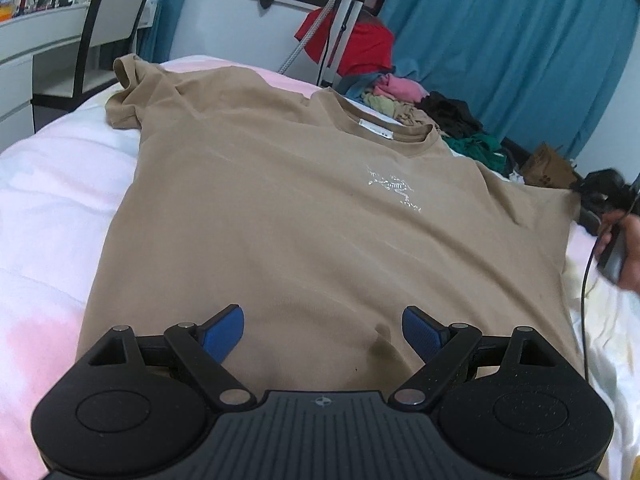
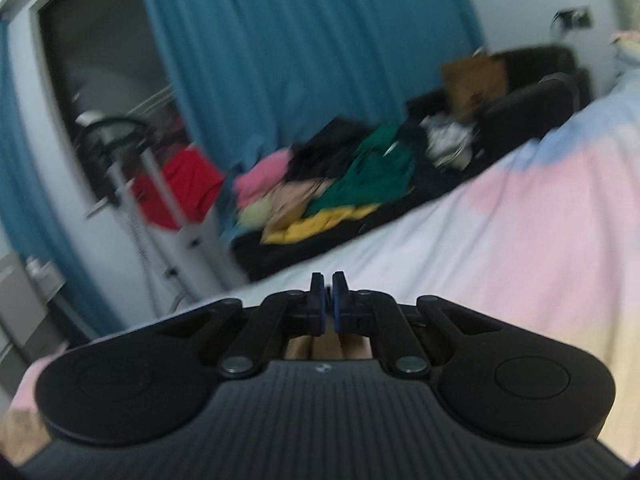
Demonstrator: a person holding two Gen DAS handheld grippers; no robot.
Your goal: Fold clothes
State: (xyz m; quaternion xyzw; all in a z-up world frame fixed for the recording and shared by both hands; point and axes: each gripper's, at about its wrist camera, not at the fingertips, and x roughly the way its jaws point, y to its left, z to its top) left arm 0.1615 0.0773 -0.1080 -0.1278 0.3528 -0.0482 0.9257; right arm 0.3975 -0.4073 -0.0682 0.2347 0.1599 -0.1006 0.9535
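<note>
Left gripper (image 1: 323, 330) wide, tan T-shirt (image 1: 304, 216) flat, seemingly smooth

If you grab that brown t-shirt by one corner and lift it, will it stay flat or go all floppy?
Probably floppy: the tan t-shirt is thin cloth that already wrinkles and follows the bed. It likely droops from wherever it is pinched. It looks light, and would probably bunch up rather than slide if pushed.

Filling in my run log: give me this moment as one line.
tan T-shirt flat on bed | left gripper open over its hem | right gripper shut at sleeve, grip unclear
</note>
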